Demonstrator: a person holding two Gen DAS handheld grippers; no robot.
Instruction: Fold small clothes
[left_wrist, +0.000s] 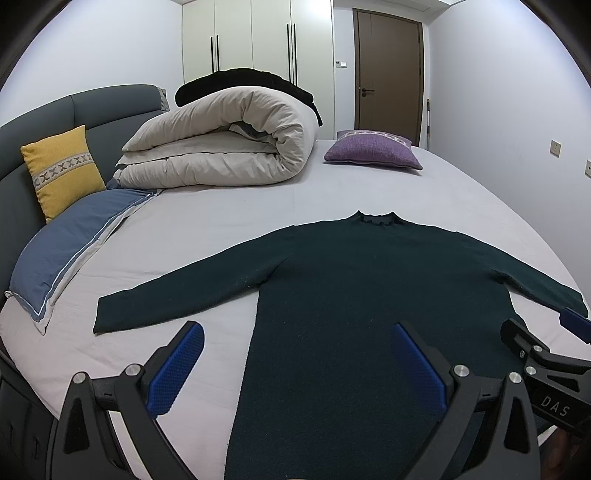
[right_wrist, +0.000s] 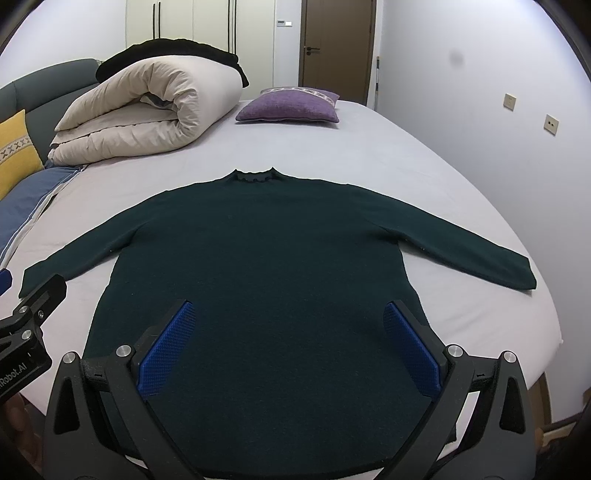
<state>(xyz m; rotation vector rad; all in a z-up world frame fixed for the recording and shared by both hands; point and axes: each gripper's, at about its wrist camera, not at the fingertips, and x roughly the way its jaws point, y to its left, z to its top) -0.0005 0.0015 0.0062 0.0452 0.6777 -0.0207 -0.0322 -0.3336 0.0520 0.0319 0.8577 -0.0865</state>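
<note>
A dark green long-sleeved sweater (left_wrist: 354, 280) (right_wrist: 280, 258) lies flat and face up on the bed, collar away from me, both sleeves spread out to the sides. My left gripper (left_wrist: 297, 354) hovers open over the sweater's lower left side; its left pad is over the sheet, its right pad over the body. My right gripper (right_wrist: 288, 332) hovers open above the lower middle of the sweater, nothing between its pads. The right gripper (left_wrist: 546, 350) also shows at the right edge of the left wrist view, by the right sleeve's cuff.
A pale grey sheet (left_wrist: 207, 236) covers the bed. At the back lie a rolled cream duvet (left_wrist: 221, 144) with a black garment on top, a purple cushion (left_wrist: 373, 151), a yellow cushion (left_wrist: 62, 170) and a blue pillow (left_wrist: 70, 240). The bed's right edge (right_wrist: 546, 317) runs near the right sleeve.
</note>
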